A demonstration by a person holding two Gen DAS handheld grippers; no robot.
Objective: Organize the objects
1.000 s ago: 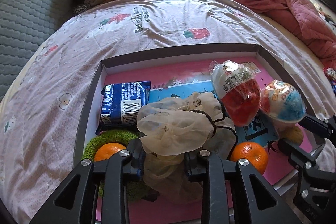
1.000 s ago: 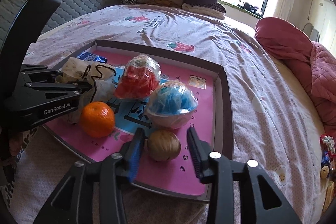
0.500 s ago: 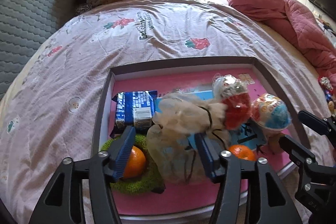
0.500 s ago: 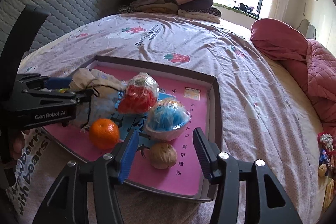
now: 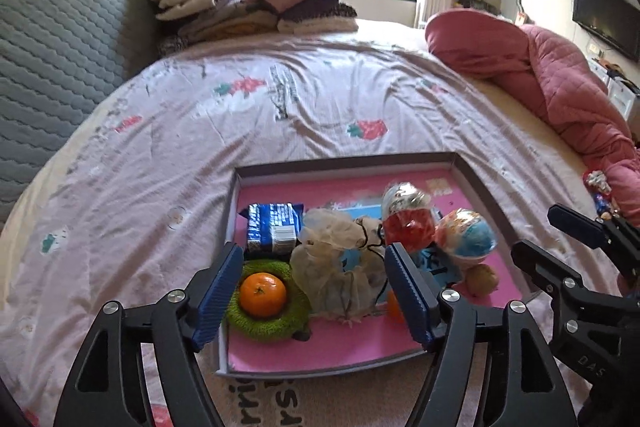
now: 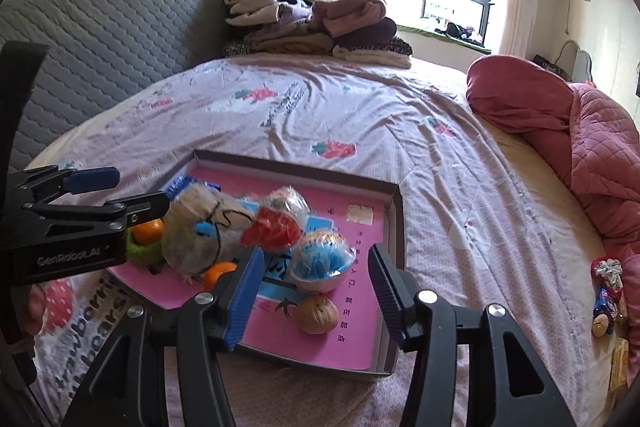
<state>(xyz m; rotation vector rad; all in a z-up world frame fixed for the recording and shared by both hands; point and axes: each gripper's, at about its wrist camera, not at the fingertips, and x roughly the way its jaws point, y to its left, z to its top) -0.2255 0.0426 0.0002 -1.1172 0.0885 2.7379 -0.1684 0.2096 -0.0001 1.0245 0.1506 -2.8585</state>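
Note:
A shallow box tray [image 5: 344, 163] with a pink floor lies on the bed, also in the right wrist view [image 6: 394, 227]. In it lie a blue snack pack [image 5: 274, 231], a beige mesh drawstring bag [image 5: 340, 267], a red wrapped egg [image 5: 408, 217], a blue wrapped egg [image 6: 322, 259], a walnut [image 6: 318, 315], an orange [image 5: 263, 289] on a green knitted ring [image 5: 267, 323] and a second orange [image 6: 218, 273]. My left gripper [image 5: 316, 291] is open and empty, held above the tray's near edge. My right gripper [image 6: 316, 299] is open and empty over the walnut.
The bed has a pale pink strawberry sheet [image 5: 280, 107]. Folded clothes [image 5: 248, 7] are stacked at the grey padded headboard [image 5: 52, 67]. A red quilt [image 5: 560, 87] lies at the right. Small wrapped items [image 6: 606, 291] lie on the bed's right edge.
My left gripper let go of the mesh bag, opened and pulled back and up. My right gripper opened wider and drew back from the walnut. The bag now rests in the tray.

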